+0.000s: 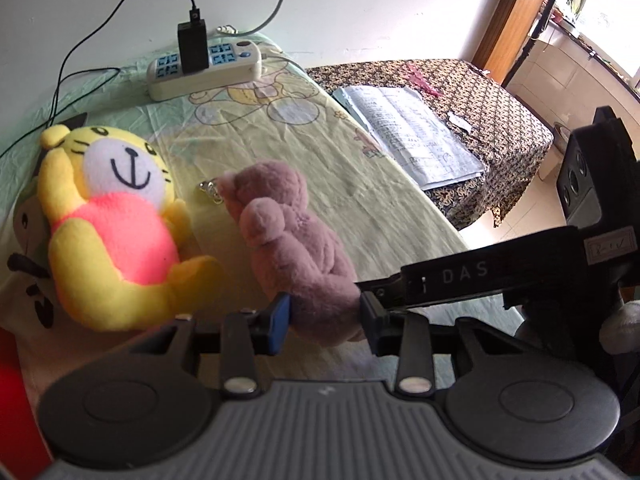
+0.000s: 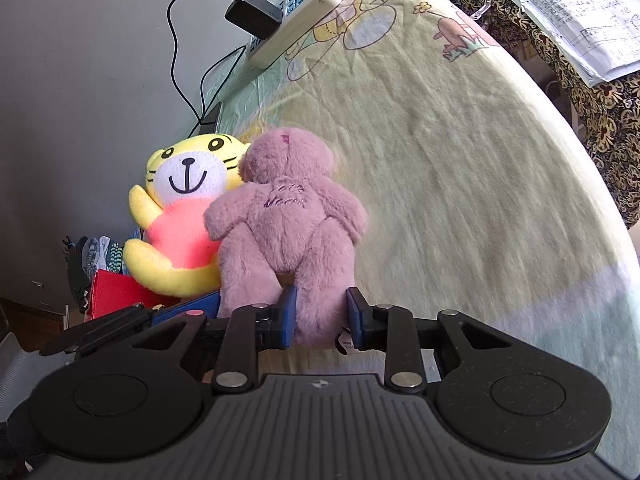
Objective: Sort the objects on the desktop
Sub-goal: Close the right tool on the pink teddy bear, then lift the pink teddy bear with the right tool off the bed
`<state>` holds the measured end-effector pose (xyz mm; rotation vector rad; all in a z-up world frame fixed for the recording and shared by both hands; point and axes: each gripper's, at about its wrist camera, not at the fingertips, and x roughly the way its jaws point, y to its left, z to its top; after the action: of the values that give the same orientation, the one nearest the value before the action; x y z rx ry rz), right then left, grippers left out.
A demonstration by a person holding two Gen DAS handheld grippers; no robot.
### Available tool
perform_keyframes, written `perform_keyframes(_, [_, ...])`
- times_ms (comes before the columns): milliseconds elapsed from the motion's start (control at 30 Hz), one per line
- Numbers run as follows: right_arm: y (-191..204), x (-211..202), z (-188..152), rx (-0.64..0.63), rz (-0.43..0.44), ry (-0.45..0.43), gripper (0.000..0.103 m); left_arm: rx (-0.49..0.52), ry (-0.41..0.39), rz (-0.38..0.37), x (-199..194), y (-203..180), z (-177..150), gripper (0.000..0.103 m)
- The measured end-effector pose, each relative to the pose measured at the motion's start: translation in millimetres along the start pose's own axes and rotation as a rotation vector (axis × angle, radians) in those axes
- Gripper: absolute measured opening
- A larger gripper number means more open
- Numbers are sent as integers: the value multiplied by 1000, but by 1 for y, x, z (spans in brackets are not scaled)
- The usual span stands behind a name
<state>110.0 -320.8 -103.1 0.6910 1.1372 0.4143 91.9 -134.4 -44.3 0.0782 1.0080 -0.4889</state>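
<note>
A pink plush bear (image 1: pixel 288 232) lies on the pale green cartoon sheet (image 1: pixel 328 160), leaning against a yellow tiger plush (image 1: pixel 112 232) with a pink belly. My left gripper (image 1: pixel 325 318) is shut on the bear's lower body, blue pads pressing both sides. In the right wrist view the bear (image 2: pixel 284 216) shows its back, and my right gripper (image 2: pixel 321 316) is shut on one of its legs. The tiger (image 2: pixel 180 216) sits just left of the bear. The right gripper's black finger (image 1: pixel 440 280) reaches in from the right; a left gripper finger (image 2: pixel 192 306) shows at lower left.
A white power strip (image 1: pixel 204 74) with a black adapter (image 1: pixel 193 46) and cables lies at the sheet's far end by the wall. An open notebook (image 1: pixel 412 132) rests on a dark patterned cloth (image 1: pixel 500 112) to the right. A red box (image 2: pixel 116 292) sits beside the tiger.
</note>
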Motion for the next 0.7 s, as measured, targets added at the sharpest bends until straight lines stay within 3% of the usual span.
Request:
perform_keyframes(300, [1,-15,-44,-24,-49,48,29,71,84,-25,-5,-18,-46,39])
perform_keyframes(500, [4,-17,-45,-16,-37,42,33,15,87,8,-7,-1,-51,39])
perform_keyframes(567, [5,-21,-38,-4,-38,13,37,-17,72,11,-9,7,-48,46])
perform_keyframes(600, [5,-24,-35,1,-36,-10,45,-30,60,13,-10,11,-46,48])
perform_keyframes(700, [4,-28,-22,17,-36,-74,56,-50,30,20,-8,18,-40,65])
